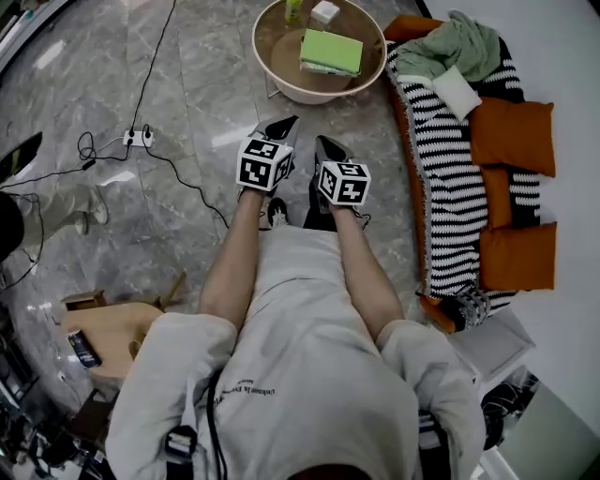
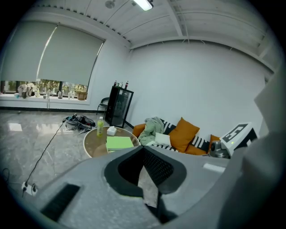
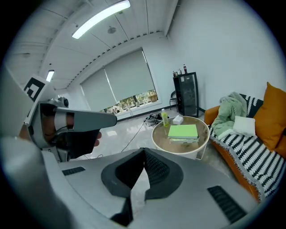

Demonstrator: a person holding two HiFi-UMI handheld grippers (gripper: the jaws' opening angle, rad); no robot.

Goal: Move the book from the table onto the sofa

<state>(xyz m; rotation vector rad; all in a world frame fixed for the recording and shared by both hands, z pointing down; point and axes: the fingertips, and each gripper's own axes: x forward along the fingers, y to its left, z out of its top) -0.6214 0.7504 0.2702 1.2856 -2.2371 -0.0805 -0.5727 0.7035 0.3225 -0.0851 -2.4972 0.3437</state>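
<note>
Both grippers are held side by side short of the round table (image 1: 314, 97), pointing toward it, neither touching it. Left gripper (image 2: 144, 150): jaws fully together, nothing between the pads. Right gripper (image 3: 144, 152): jaws likewise pressed closed, empty. The marker cubes on both face up toward the head view. The green book (image 1: 331, 52) lies flat on the table's glass top, toward the side nearest the sofa (image 1: 450, 187); a paler flat item seems to lie under it, but what it is cannot be told. Well apart from the book, on the far part of the same table, stand a yellow-green bottle (image 3: 165, 118) and a small white tissue box (image 1: 324, 12). The sofa sits just beside the table, on its right in the head view, draped with a black-and-white striped throw. On the sofa end nearest the table lie a crumpled green blanket (image 1: 459, 47) and a white pillow (image 1: 457, 91); orange cushions (image 1: 511, 136) lie farther from the table. A white power strip (image 1: 138, 138) with black cables rests on the grey marble floor, to the table's left. A black cabinet (image 2: 118, 106) stands beyond the table, against the wall.
</note>
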